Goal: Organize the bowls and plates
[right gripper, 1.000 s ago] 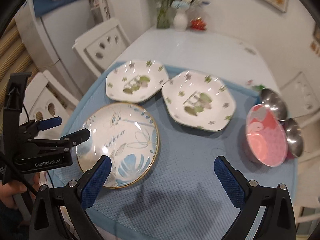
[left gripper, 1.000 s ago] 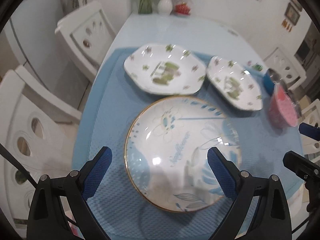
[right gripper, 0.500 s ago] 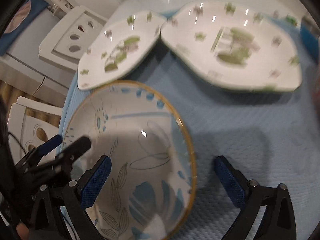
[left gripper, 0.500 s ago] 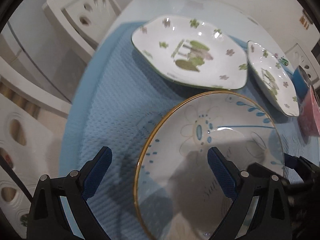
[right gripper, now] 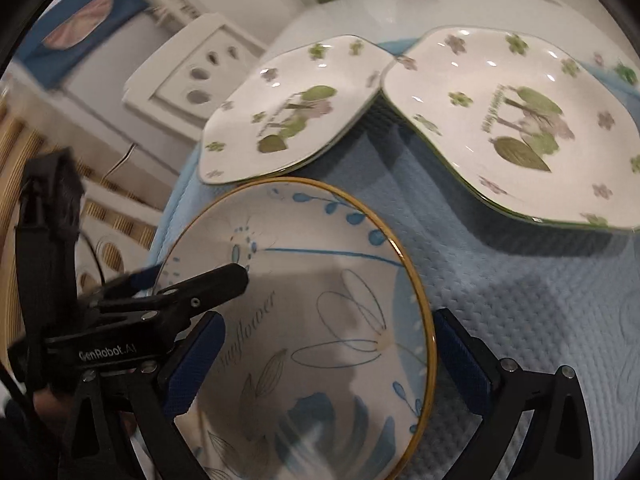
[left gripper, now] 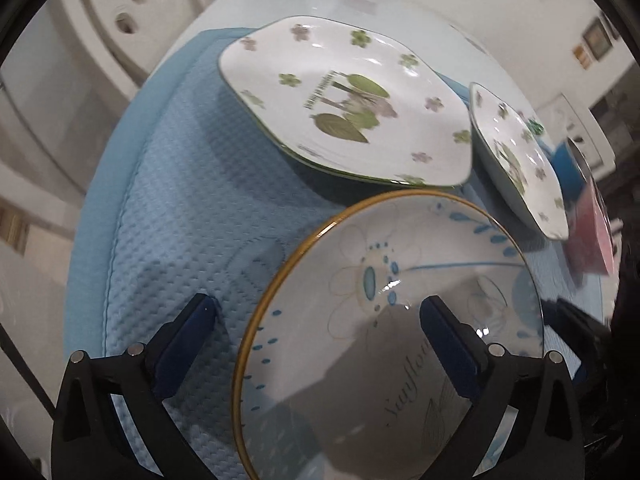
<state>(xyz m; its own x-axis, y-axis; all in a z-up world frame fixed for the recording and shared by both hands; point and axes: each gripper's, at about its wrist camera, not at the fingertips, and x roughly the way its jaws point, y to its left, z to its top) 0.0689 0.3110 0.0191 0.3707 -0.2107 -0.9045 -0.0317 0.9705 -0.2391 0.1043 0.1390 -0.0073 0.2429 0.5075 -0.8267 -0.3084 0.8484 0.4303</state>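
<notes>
Landmark: round gold-rimmed plate (left gripper: 400, 320), blue flower print, lying on the blue waffle mat (left gripper: 180, 200).

Left gripper (left gripper: 320, 340) sat low at the plate's near edge, tongs wide apart; one blue pad over the mat just outside the rim, the other above the plate's face. Nothing clamped; whether a pad touched the rim could not be told.

Right gripper (right gripper: 328, 360) also spread wide, its blue pads either side of the same plate (right gripper: 312, 320), one just beyond the gold rim over the mat (right gripper: 520, 300). Not clamped on anything. In that view the left gripper (right gripper: 192, 284) showed from the side, one dark finger reaching over the plate's edge, the blue-padded one at the rim beside it.

Just beyond the round plate: left green-leaf plate (left gripper: 344, 100), angular, white; also seen from the right wrist (right gripper: 288, 116). Beside it, edges nearly touching, right green-leaf plate (right gripper: 520, 120).

Farther past those, a pink bowl (left gripper: 592, 236), blurred. Then the pale table (left gripper: 320, 0) and a white chair (right gripper: 200, 68).
</notes>
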